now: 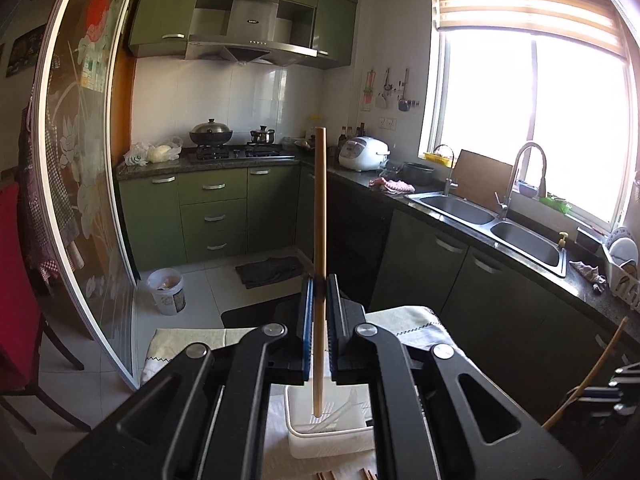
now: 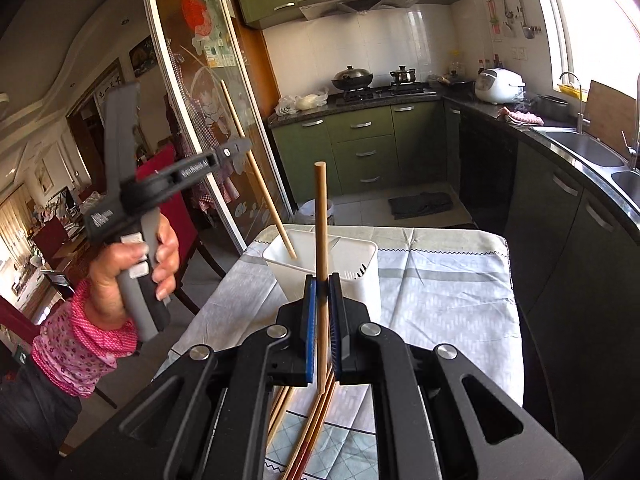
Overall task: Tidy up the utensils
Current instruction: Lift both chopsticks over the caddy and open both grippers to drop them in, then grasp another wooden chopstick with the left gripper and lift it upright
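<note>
My left gripper (image 1: 320, 285) is shut on a wooden chopstick (image 1: 320, 216) held upright, its lower tip inside the white utensil holder (image 1: 352, 440) on the table. In the right wrist view the left gripper (image 2: 240, 148) holds that chopstick (image 2: 260, 184) slanting into the holder (image 2: 360, 276). My right gripper (image 2: 322, 284) is shut on another wooden chopstick (image 2: 320, 216), upright, just in front of the holder. Several more chopsticks (image 2: 308, 428) lie on the cloth below my right gripper. The right gripper (image 1: 624, 392) with its chopstick (image 1: 588, 376) shows at the left wrist view's right edge.
The table has a pale cloth (image 2: 440, 292). Dark cabinets (image 2: 580, 260) and a counter with a double sink (image 1: 496, 220) run along the right. A glass sliding door (image 2: 200, 100) and a red chair (image 1: 20, 280) stand left. A white bucket (image 1: 168, 292) sits on the floor.
</note>
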`<move>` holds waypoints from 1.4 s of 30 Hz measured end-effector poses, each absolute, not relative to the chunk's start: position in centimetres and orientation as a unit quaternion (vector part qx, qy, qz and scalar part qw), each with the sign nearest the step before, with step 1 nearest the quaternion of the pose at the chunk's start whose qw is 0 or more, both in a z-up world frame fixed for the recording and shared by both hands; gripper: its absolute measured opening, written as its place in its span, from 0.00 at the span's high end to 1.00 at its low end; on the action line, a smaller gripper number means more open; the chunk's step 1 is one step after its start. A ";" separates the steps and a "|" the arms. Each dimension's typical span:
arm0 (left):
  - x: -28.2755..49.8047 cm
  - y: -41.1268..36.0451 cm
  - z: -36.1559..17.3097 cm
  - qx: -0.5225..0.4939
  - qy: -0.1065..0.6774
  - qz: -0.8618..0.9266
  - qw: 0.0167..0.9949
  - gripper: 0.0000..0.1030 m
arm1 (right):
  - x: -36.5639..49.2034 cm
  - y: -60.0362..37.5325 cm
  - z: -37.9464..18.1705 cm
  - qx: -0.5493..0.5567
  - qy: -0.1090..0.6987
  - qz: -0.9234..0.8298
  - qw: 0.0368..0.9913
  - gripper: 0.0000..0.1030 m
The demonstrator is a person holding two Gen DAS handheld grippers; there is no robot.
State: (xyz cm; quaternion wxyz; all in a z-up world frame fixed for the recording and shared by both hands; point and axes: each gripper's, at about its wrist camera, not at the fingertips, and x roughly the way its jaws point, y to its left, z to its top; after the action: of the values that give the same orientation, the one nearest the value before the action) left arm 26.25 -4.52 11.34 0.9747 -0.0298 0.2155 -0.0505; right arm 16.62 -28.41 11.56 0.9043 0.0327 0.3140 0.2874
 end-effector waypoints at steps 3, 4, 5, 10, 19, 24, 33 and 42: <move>27.1 -4.9 8.2 -0.017 0.251 -0.046 0.967 0.94 | 16.9 -28.4 12.7 0.033 0.305 0.284 0.909 0.93; 27.2 -4.8 7.3 -0.015 0.263 -0.045 0.964 0.94 | 17.2 -28.5 12.8 0.034 0.301 0.283 0.910 0.93; 27.5 -4.8 6.5 -0.012 0.274 -0.045 0.960 0.94 | 17.6 -28.5 13.2 0.037 0.297 0.282 0.911 0.93; 27.5 -3.9 4.2 -0.018 0.307 -0.045 0.950 0.75 | 19.7 -28.2 15.3 0.056 0.275 0.276 0.919 0.93; 22.5 -1.9 7.2 -0.035 0.268 -0.040 0.962 0.49 | 24.2 -26.8 17.7 0.075 0.231 0.229 0.943 0.93; 20.1 -1.4 6.4 -0.030 0.305 -0.049 0.950 0.49 | 26.5 -24.5 14.1 0.045 0.283 0.221 0.932 0.93; 18.8 -0.8 2.1 -0.052 0.415 -0.059 0.907 0.49 | 27.5 -21.8 8.0 -0.012 0.340 0.219 0.915 0.93; 19.7 -3.0 -3.3 -0.065 0.517 -0.073 0.850 0.49 | 19.7 -26.7 8.9 0.014 0.287 0.249 0.925 0.76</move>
State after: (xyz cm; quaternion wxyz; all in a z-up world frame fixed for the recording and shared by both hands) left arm 19.74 -3.00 -3.25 0.8502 -0.0645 0.5174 -0.0729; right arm 19.71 -26.73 8.91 0.9248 0.0136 0.2874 0.2488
